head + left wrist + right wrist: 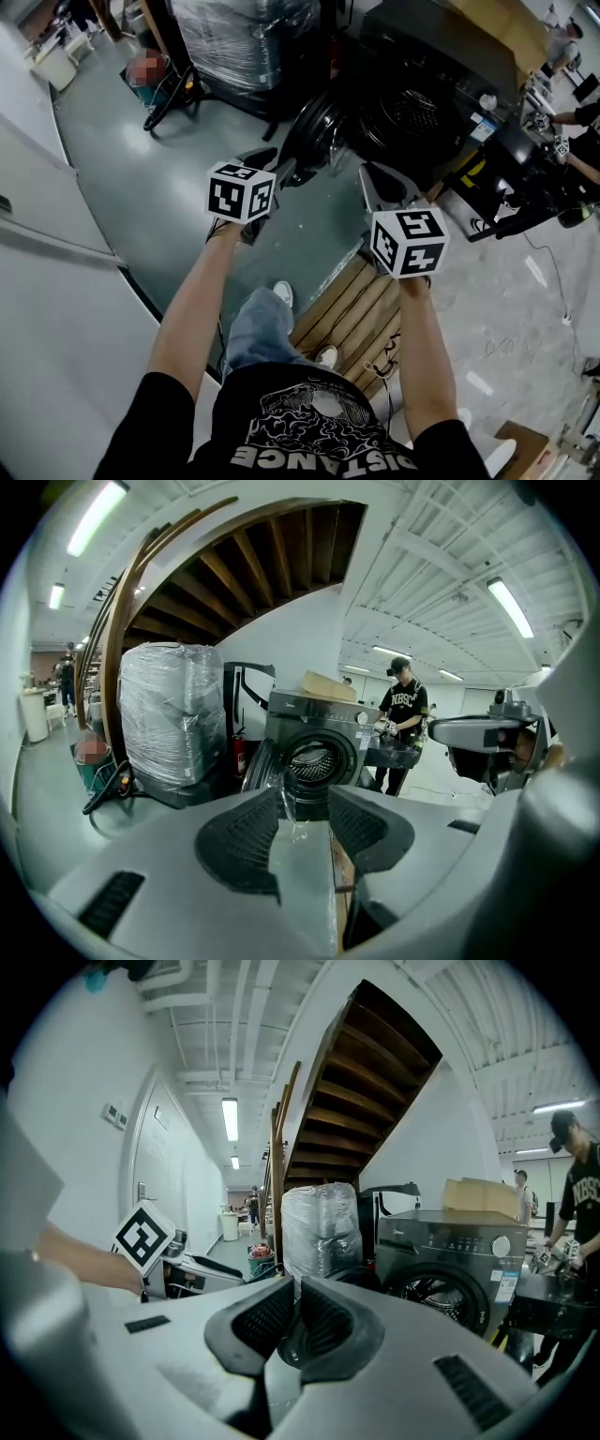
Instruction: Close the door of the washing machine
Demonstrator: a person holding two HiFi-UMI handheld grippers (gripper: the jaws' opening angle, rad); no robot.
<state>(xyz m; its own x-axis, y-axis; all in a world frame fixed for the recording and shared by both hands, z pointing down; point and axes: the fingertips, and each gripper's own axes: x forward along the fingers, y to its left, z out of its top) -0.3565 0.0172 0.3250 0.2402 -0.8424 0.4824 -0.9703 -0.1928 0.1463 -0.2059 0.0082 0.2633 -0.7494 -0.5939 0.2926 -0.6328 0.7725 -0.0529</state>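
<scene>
Standing by, I see the left tool (305, 803) with its jaws partly apart and nothing between them; the gap shows only floor and, farther off, the washer (314, 747). The right tool (296, 1290) has its jaws all but together, a bare slit with nothing in it. The person holds both out in front, side by side and apart from each other, and neither touches anything.

Beyond them the washer sits under the stairs, next to a wrapped bundle (173, 714). Its door (261, 769) hangs wide open, swung out to the left of the drum mouth (314, 761) as the left tool's view shows it, with the ribbed drum in plain sight. The door lies nearer the left tool than the right, but a clear stretch of floor separates the tool from the door.

By my reckoning nothing of the job is done yet; this is the approach. All of it is left: come up to the door, set a tool against its outer face or rim, swing it round on its hinge to the mouth, and press until it latches. The left tool, being nearer, looks the likelier to do it.
</scene>
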